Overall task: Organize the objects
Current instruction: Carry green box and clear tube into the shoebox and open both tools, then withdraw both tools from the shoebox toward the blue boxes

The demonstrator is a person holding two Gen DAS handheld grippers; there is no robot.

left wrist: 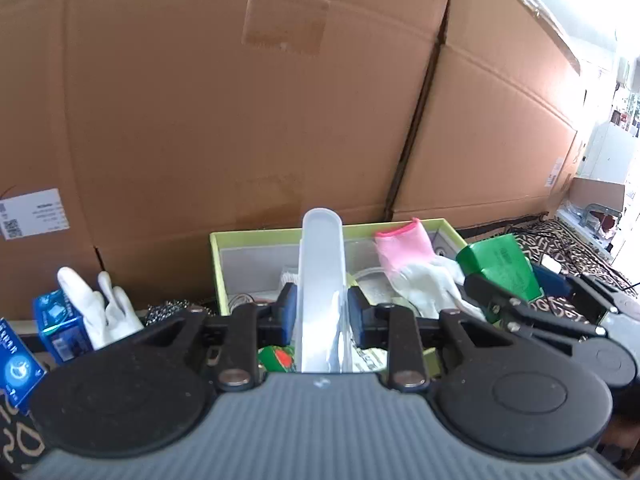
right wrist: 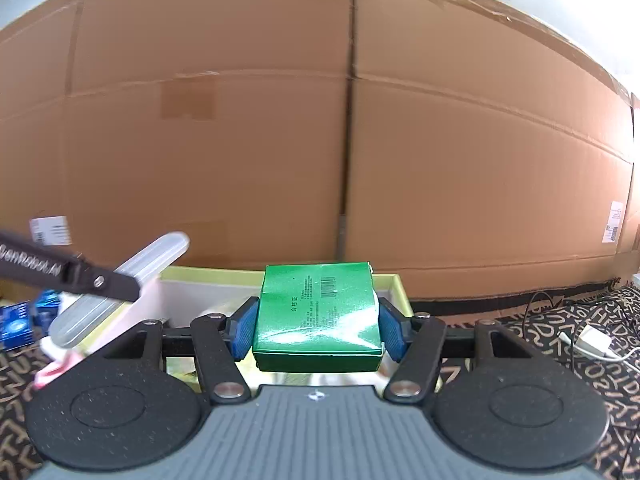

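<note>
The left tool (left wrist: 322, 314) is gripping a clear plastic case (left wrist: 322, 280) and the right tool (right wrist: 318, 330) a green box (right wrist: 318, 316), both above the yellow-green tray (left wrist: 256, 236).

Both wrist views face cardboard wall (left wrist: 240, 100), sharing yellow-green tray (right wrist: 400, 286)

Both views are well lit by daylight; in the left wrist view it enters from the right edge, where the window area (left wrist: 630, 80) is overexposed to white. Strong fisheye bending curves the cardboard boxes (right wrist: 280, 128) toward the dark-vignetted corners. The green box (right wrist: 318, 316) carries a white glare streak. Cardboard detail is slightly soft; shadows are weak.
</note>
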